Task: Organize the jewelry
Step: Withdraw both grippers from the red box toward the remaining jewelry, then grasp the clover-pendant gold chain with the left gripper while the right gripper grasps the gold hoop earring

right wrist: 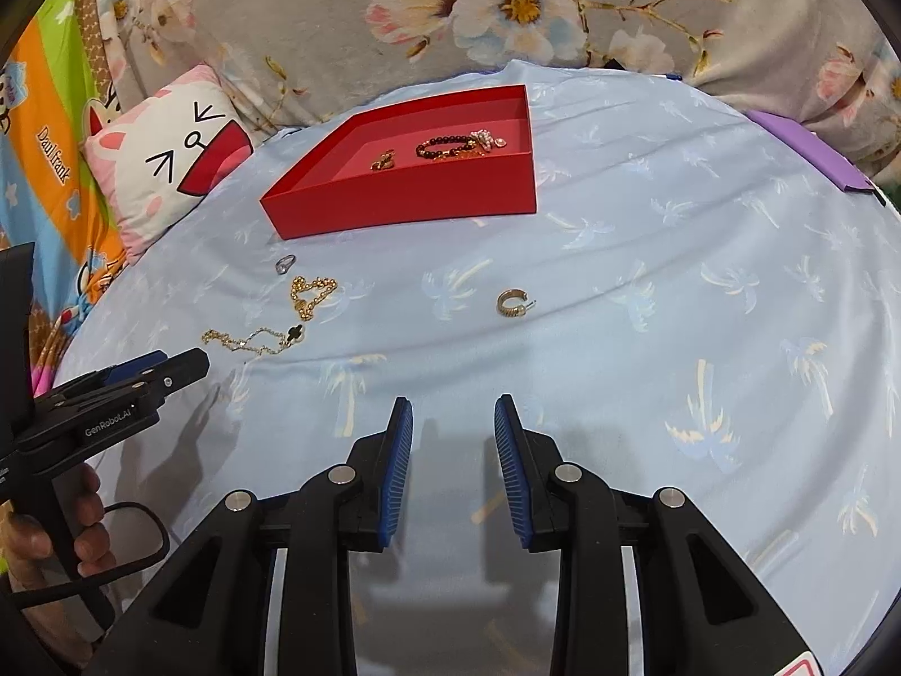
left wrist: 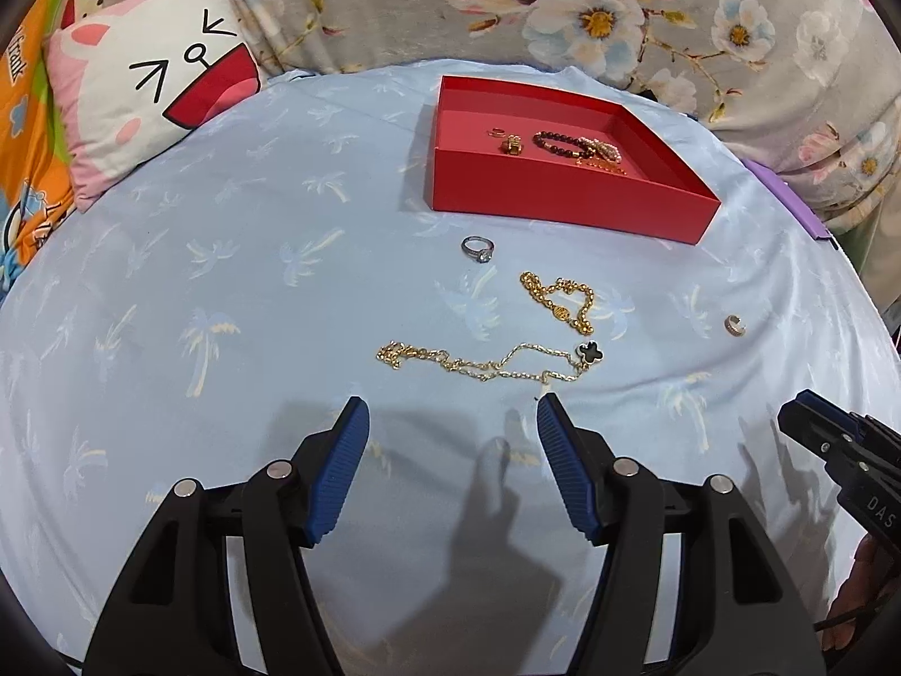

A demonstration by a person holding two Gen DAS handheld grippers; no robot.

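A red tray (left wrist: 563, 200) (right wrist: 405, 200) lies on the pale blue sheet and holds a dark bead bracelet (left wrist: 560, 143) (right wrist: 447, 145), a pearl piece and small gold items. On the sheet in front lie a silver ring (left wrist: 478, 249) (right wrist: 285, 263), a gold bead bracelet (left wrist: 563, 299) (right wrist: 310, 294), a thin gold necklace with a black clover (left wrist: 484, 363) (right wrist: 253, 339) and a gold hoop earring (left wrist: 735, 325) (right wrist: 512, 302). My left gripper (left wrist: 453, 411) (right wrist: 188, 363) is open just short of the necklace. My right gripper (right wrist: 453, 411) (left wrist: 799, 411) is open with nothing between its pads, short of the earring.
A cartoon cushion (left wrist: 152, 90) (right wrist: 169, 169) lies at the far left of the sheet. A grey floral cover (left wrist: 563, 0) rises behind the tray. A purple flat object (right wrist: 811, 158) sits at the far right edge. A hand (right wrist: 50, 529) holds the left gripper's handle.
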